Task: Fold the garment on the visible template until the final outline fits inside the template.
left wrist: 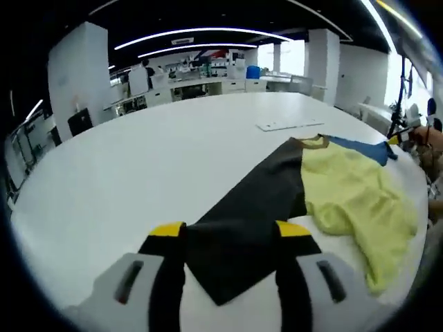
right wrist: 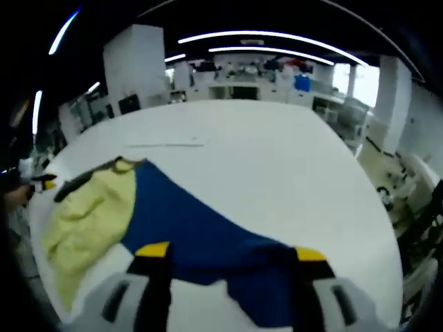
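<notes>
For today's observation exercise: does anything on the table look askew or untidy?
Yes. The garment lies crumpled, its yellow part bunched in wrinkles, not flat. The white template sheet sits apart, beyond the collar, not under it.

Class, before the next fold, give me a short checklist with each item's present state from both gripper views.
1. Left gripper jaws open astride the garment's black panel: ok.
2. Right gripper jaws open astride the blue panel: ok.
3. Cloth pinched by either gripper: cannot tell.
4. Yellow panel lying flat: not ok, wrinkled.
5. Template outline on the white table: cannot tell.
6. Flat white sheet apart from garment: ok.
</notes>
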